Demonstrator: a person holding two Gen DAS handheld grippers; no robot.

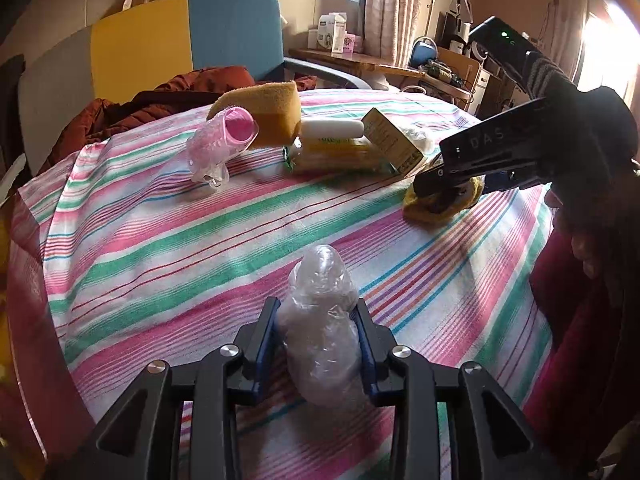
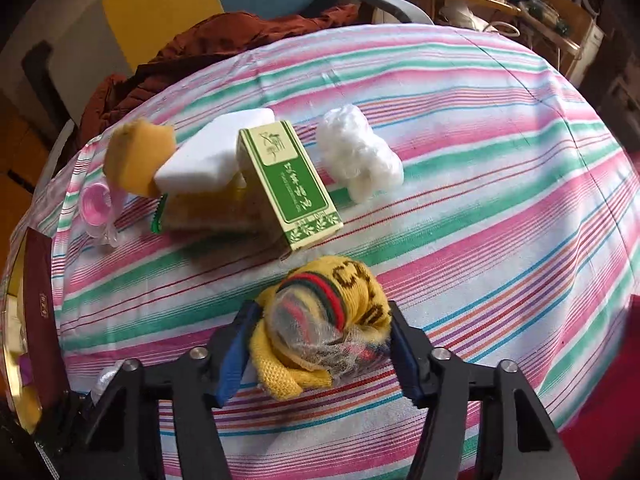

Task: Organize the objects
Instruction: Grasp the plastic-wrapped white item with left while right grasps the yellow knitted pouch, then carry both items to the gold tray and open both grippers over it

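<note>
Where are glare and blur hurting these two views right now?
Left wrist view: the windows blow out to white at top and right edge, the glove goes nearly black, and the wrapped bundle stays sharp. Right wrist view: even light, no glare, slight motion blur on the sponge and green box; both views bend the striped cloth.

Window glare, fisheye-warped edges

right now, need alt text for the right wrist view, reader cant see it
The right gripper straddles a rolled yellow knit sock on a striped tablecloth. Behind it lie a green box, white block, sponge and white wad.
</note>
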